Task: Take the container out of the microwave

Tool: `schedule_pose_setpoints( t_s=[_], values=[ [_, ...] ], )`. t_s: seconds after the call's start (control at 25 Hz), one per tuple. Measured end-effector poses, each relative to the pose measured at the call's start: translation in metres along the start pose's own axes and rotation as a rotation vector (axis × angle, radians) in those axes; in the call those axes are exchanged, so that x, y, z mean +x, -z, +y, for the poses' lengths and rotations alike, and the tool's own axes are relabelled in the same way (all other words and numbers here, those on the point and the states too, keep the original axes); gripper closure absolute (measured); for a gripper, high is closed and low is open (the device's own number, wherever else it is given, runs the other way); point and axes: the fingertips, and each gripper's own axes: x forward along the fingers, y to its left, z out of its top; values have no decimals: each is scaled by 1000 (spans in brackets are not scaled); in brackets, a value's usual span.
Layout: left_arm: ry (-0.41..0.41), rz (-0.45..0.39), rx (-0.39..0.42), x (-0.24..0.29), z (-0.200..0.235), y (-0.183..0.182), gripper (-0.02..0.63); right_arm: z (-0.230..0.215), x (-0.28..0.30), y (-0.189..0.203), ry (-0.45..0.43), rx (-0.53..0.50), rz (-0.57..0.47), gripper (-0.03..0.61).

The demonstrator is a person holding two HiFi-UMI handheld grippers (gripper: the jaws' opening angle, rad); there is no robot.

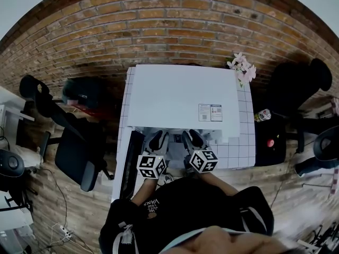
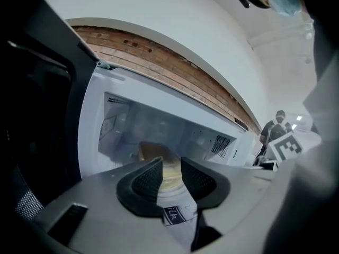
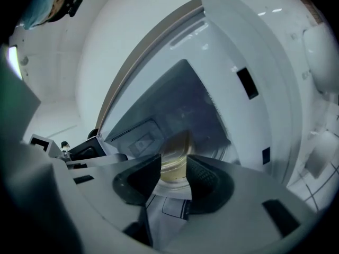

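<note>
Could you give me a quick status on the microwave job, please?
Left gripper open, right gripper open, both at the microwave mouth. Container inside, in line with both jaws, not gripped. Door open, nothing seen blocking.

Black shirt (image 1: 183,208), white lettering (image 1: 151,205)

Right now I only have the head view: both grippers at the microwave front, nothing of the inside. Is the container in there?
Observer: Yes. The left gripper view shows the container sitting inside the microwave, door open.
Operator: Jaws on it?
Observer: No. The left gripper and the right gripper both have their jaws apart. The container shows through each gap, farther in.
</note>
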Motion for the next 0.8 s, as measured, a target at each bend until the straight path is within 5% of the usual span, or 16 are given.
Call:
schedule_pose_setpoints(
  t_s=[0.36,0.8],
  values=[
    [-32,5,-97,16,12,6,419,-4,18,1,15,95,-18,390],
    [-78,16,-243,38,36,17,379,-13,37,4,57,225,-45,339]
  ],
)
